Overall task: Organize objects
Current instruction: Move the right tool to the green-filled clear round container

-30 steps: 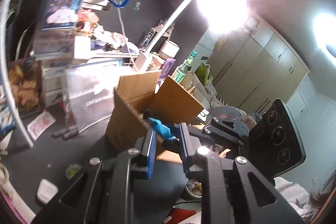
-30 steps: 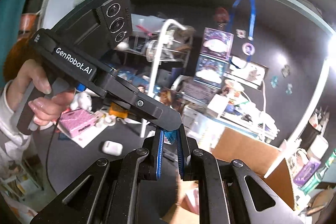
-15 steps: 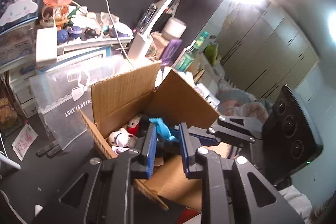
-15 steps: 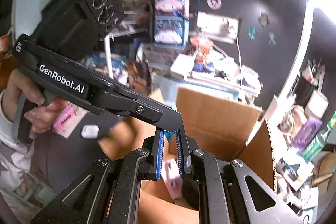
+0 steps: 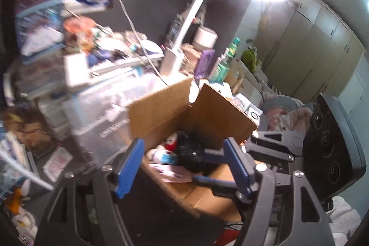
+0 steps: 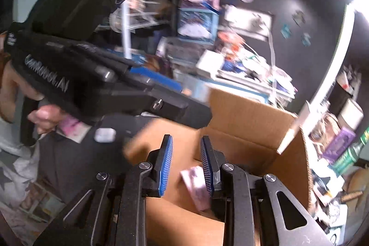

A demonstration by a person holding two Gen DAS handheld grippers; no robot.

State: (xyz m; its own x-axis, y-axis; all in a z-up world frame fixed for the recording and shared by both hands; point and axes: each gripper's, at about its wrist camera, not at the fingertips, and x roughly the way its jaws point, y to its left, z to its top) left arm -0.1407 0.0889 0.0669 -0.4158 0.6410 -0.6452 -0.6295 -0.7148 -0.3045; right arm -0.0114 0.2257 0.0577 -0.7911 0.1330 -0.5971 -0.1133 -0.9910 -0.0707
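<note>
An open cardboard box (image 5: 161, 112) stands on the dark desk. It holds small plush toys (image 5: 166, 151), a black fuzzy thing (image 5: 189, 151) and a pink packet (image 5: 170, 173). My left gripper (image 5: 182, 165) hovers over the box's near side, its jaws opening wide with nothing between the blue pads. My right gripper (image 6: 186, 163) reaches over the box (image 6: 242, 126) from the other side. Its jaws are opening a little and hold nothing; the pink packet (image 6: 196, 186) lies below them. A hand (image 6: 43, 117) holds the left gripper's body (image 6: 92, 84).
A white desk lamp (image 5: 184, 38), a green bottle (image 5: 224, 61) and a clear plastic bag (image 5: 103, 117) crowd around the box. Cluttered shelves stand behind. A white earbud case (image 6: 105, 134) lies on the desk left of the box.
Both grippers were shut on one small blue toy above the box. Both have opened, and the toy is gone from between the pads. Both views have tipped down toward the box.
</note>
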